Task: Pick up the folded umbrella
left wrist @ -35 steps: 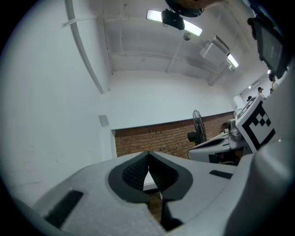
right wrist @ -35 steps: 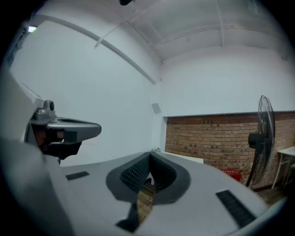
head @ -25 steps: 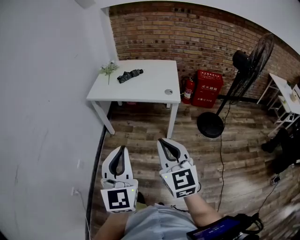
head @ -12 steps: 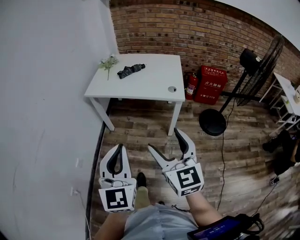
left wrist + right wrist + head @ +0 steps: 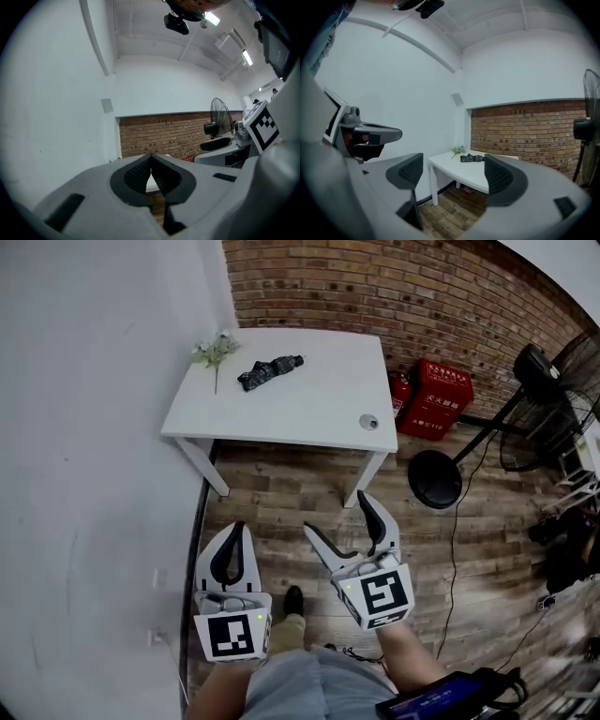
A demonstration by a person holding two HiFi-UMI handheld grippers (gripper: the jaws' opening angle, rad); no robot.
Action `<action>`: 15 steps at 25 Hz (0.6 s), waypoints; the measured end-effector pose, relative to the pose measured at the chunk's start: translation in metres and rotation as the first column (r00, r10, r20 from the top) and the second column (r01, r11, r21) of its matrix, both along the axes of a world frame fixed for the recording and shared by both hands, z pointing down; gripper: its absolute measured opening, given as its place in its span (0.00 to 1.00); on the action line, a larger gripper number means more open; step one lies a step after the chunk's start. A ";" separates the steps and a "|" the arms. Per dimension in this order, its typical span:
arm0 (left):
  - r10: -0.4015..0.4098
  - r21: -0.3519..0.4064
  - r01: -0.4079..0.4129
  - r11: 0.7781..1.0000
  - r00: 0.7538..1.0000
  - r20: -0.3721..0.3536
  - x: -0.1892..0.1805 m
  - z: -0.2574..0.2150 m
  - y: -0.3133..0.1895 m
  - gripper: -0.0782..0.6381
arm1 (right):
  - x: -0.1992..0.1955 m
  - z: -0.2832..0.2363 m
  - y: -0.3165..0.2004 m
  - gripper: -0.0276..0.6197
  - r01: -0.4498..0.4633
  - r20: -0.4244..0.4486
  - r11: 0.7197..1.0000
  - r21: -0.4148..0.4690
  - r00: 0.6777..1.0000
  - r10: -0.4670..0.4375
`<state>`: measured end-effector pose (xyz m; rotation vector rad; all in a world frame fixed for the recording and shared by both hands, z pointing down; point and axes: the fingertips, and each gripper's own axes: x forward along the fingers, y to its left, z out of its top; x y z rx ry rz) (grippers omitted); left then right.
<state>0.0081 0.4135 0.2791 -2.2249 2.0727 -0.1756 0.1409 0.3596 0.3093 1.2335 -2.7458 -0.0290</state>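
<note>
On the desk point(image 5: 309, 404), by the flowers point(image 5: 214, 351), the umbrella point(image 5: 270, 371) lies untouched, well apart from both claws: left claw point(image 5: 239, 526) is pressed together and empty, right claw point(image 5: 336, 514) has just been spread with nothing between, so approach and grasp are not yet done.

we are holding the right gripper point(image 5: 337, 512), its jaws just now spreading around nothing, beside the left gripper point(image 5: 238, 527), jaws together; the folded umbrella point(image 5: 269, 371) is lying on the table point(image 5: 319, 401) well beyond both.
</note>
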 end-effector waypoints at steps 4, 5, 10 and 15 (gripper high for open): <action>0.017 -0.003 -0.017 1.000 1.000 -0.003 -0.030 0.002 -0.044 0.12 | -0.031 -0.001 -0.043 0.68 -0.012 -0.007 1.000 -0.002 1.000 0.012; 0.021 0.006 -0.021 1.000 1.000 -0.003 -0.036 0.000 -0.054 0.12 | -0.038 -0.002 -0.052 0.67 -0.014 -0.007 1.000 -0.006 1.000 0.014; 0.035 0.029 -0.035 0.999 0.999 0.000 -0.064 -0.006 -0.098 0.12 | -0.065 -0.011 -0.093 0.67 -0.024 -0.008 0.999 0.035 1.000 0.025; 0.049 0.061 -0.049 0.997 0.999 0.004 -0.081 -0.021 -0.128 0.12 | -0.081 -0.027 -0.121 0.67 -0.041 -0.008 0.997 0.068 0.999 0.042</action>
